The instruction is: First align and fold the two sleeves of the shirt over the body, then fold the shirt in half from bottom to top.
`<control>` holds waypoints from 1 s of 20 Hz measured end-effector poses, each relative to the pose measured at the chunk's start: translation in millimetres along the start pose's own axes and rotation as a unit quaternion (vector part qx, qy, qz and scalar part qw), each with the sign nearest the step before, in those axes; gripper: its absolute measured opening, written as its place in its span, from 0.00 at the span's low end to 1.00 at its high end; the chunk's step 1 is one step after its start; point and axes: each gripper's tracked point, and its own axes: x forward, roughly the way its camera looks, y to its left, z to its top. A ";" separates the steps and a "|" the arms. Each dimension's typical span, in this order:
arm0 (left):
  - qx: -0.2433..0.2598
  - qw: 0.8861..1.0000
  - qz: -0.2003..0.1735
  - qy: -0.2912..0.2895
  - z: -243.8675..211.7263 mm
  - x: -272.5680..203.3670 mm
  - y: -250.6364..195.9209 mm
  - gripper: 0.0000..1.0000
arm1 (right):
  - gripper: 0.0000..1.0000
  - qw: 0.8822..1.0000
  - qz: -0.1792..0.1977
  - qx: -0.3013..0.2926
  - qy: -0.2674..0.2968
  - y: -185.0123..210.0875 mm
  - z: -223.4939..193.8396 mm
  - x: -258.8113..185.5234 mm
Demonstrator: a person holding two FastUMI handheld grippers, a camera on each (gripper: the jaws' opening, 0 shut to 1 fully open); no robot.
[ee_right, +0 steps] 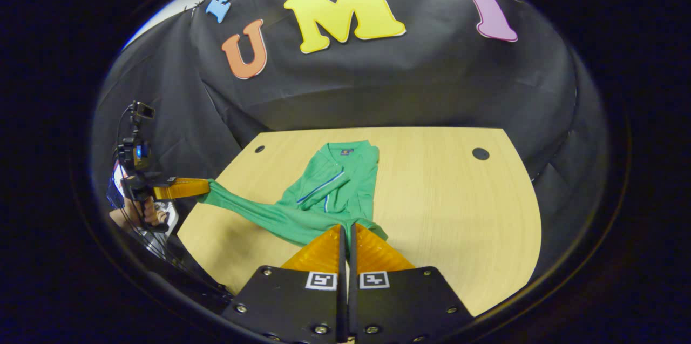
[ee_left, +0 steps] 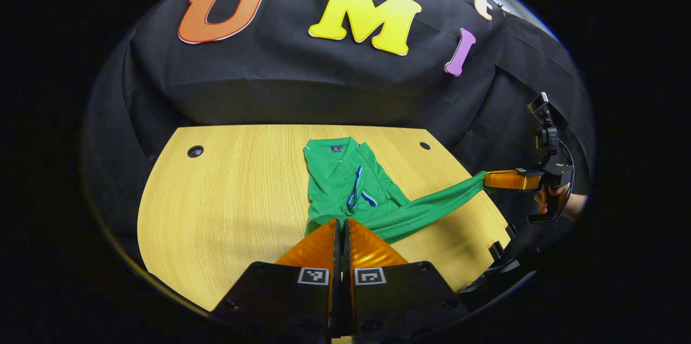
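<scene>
At the bottom of the left gripper view, the jaws of the left gripper (ee_left: 341, 221) are pressed together with a thin slit between them. Their tips stand over the near edge of the green shirt (ee_left: 334, 176); I cannot tell if they pinch cloth there. The right gripper view shows the right gripper (ee_right: 348, 227) in the same way, jaws narrow, at the near edge of the shirt. The shirt lies on the wooden bench (ee_left: 227, 209), collar to the far side, with one blue-striped part folded over the body. One long sleeve (ee_left: 432, 206) stretches sideways past the bench edge. Each view shows the other gripper, held by a hand (ee_left: 548, 201), with its jaws clamped on the sleeve end.
</scene>
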 end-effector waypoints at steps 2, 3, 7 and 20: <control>0.003 1.000 0.000 -0.009 12.5 5.8 1.2 0.03 | 0.01 1.000 -0.001 -0.003 -0.008 0.8 12.7 4.5; 0.007 1.000 0.000 -0.013 20.7 8.4 0.2 0.03 | 0.01 1.000 -0.002 -0.006 -0.013 0.9 18.3 6.3; 0.021 0.999 0.004 -0.030 47.3 23.7 5.9 0.03 | 0.01 0.999 -0.006 -0.016 -0.033 1.7 45.9 22.5; 0.042 0.996 0.027 -0.076 136.7 103.4 58.7 0.03 | 0.01 0.997 -0.023 -0.015 -0.069 -21.0 147.9 106.0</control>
